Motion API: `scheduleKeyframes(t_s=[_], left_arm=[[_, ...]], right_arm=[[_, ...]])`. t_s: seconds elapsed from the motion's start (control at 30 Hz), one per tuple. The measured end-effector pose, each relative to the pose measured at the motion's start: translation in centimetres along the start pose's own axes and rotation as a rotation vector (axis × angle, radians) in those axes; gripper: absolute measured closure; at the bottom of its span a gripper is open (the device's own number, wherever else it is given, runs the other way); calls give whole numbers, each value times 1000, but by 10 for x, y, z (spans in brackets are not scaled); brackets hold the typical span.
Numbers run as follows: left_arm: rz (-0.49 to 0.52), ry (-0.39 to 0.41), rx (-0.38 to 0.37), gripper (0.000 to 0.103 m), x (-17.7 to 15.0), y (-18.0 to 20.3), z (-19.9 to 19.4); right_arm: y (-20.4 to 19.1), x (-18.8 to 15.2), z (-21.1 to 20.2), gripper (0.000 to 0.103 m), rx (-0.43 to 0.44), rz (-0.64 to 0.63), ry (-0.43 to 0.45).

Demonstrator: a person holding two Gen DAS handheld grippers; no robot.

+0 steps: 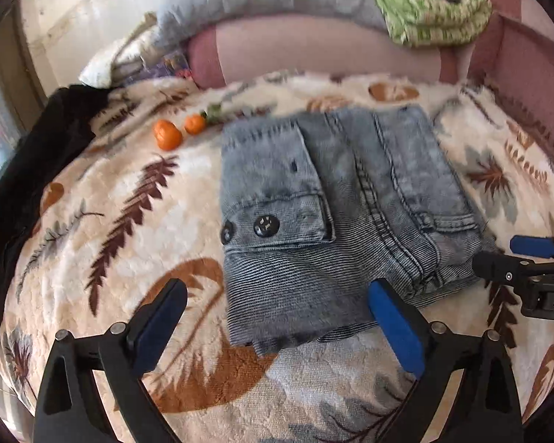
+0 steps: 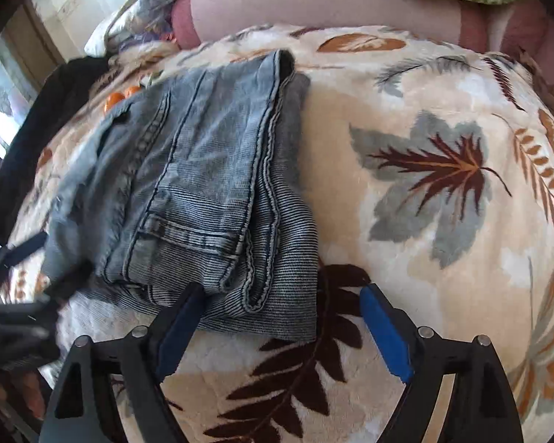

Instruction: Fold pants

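Grey-blue washed denim pants (image 1: 336,199) lie folded into a compact stack on the leaf-patterned blanket (image 1: 129,199); they also show in the right wrist view (image 2: 203,192). My left gripper (image 1: 277,317) is open and empty, hovering at the stack's near edge. My right gripper (image 2: 280,317) is open and empty over the stack's near right corner. The right gripper also shows at the right edge of the left wrist view (image 1: 513,258). The left gripper appears blurred at the left of the right wrist view (image 2: 18,280).
Two orange fruits (image 1: 177,131) lie on the blanket beyond the pants to the left. A black garment (image 1: 37,184) hangs at the left edge. A pink bolster (image 1: 314,51), grey bedding and a green folded blanket (image 1: 432,11) lie at the back.
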State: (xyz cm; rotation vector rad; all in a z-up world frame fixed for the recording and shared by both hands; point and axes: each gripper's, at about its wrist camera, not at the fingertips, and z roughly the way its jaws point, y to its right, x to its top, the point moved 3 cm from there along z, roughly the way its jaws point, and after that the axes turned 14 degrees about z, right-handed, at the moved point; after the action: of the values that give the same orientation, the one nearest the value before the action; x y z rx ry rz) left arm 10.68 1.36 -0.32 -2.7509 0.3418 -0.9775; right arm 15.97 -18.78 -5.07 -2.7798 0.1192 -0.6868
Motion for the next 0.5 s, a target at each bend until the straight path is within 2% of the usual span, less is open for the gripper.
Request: scheduleKeyframes(t_s=[0.1, 0.17, 0.23, 0.37, 0.5], left_arm=[[-16, 66, 2, 4, -2, 0, -45], [-22, 124, 33, 4, -7, 2, -71], [-36, 160, 45, 4, -15, 5, -92], [-101, 151, 9, 4, -31, 9, -102], [-132, 121, 28, 4, -40, 12, -99]], right_arm=[[-4, -13, -55, 15, 15, -52, 161], [-2, -28, -84, 15, 33, -71, 225], [2, -44, -102, 9, 36, -81, 262], [4, -68, -120, 7, 9, -130, 316], [10, -79, -127, 6, 16, -127, 338]])
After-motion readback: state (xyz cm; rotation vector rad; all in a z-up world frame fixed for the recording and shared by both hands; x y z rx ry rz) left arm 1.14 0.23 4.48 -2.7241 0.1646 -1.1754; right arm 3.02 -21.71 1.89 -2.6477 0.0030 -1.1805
